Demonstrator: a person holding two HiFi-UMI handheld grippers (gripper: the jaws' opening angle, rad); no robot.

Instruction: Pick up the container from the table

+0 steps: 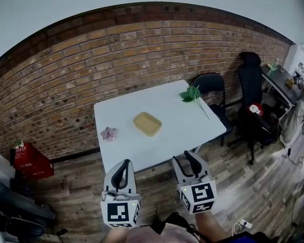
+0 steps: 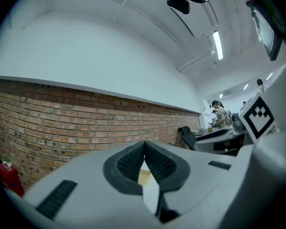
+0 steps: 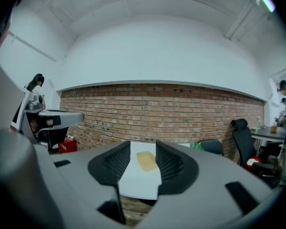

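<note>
— Jaws: how are they found?
— On the left gripper (image 1: 124, 163) they are closed together, empty; on the right gripper (image 1: 184, 158), held apart, empty.
— And the container (image 1: 147, 124)?
— It is seen lying on the worktop (image 1: 192, 128), well apart from both.

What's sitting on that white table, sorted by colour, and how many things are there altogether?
tan container: 1
pink flower-like thing: 1
green leafy sprig: 1
Total: 3
</note>
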